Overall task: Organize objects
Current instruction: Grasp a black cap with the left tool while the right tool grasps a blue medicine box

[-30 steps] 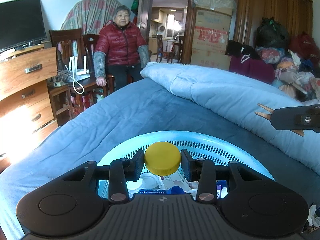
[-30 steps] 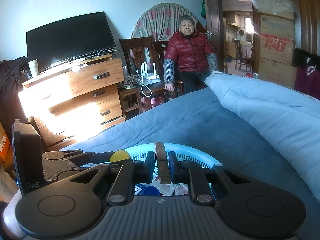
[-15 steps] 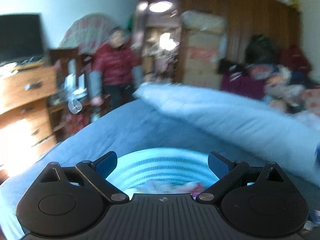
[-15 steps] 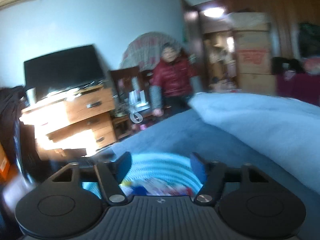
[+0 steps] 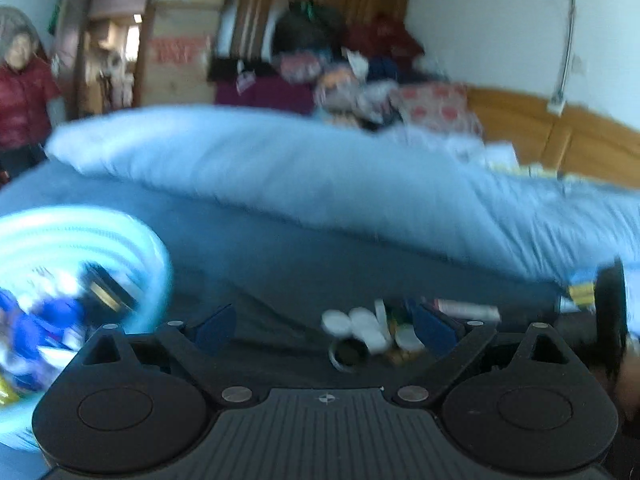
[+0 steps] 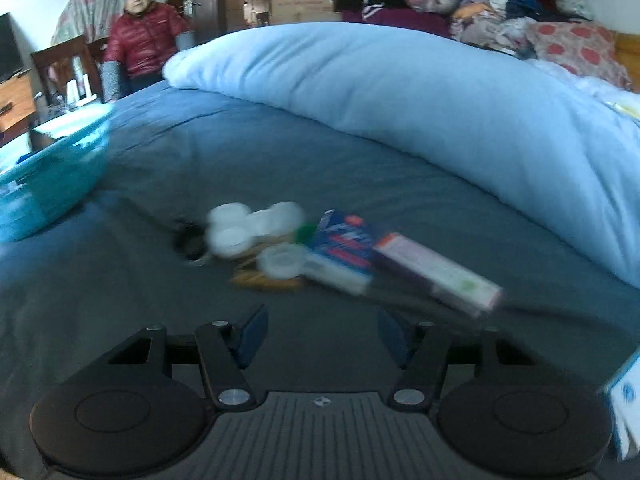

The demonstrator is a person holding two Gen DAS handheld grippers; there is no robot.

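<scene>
Your right gripper, fingers half apart, closing and empty, faces the long purple-and-white carton lying slantwise ahead-right on the blue bed; your left gripper, wide and empty, trails.

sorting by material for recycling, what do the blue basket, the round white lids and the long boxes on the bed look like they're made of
Blue basket: likely plastic, a glossy, slotted wall in translucent light blue.
Round white lids: probably plastic, smooth, pale and slightly see-through; blur hides detail.
Long boxes: apparently thin printed cardboard, with flat faces, sharp edges and coloured print.
</scene>
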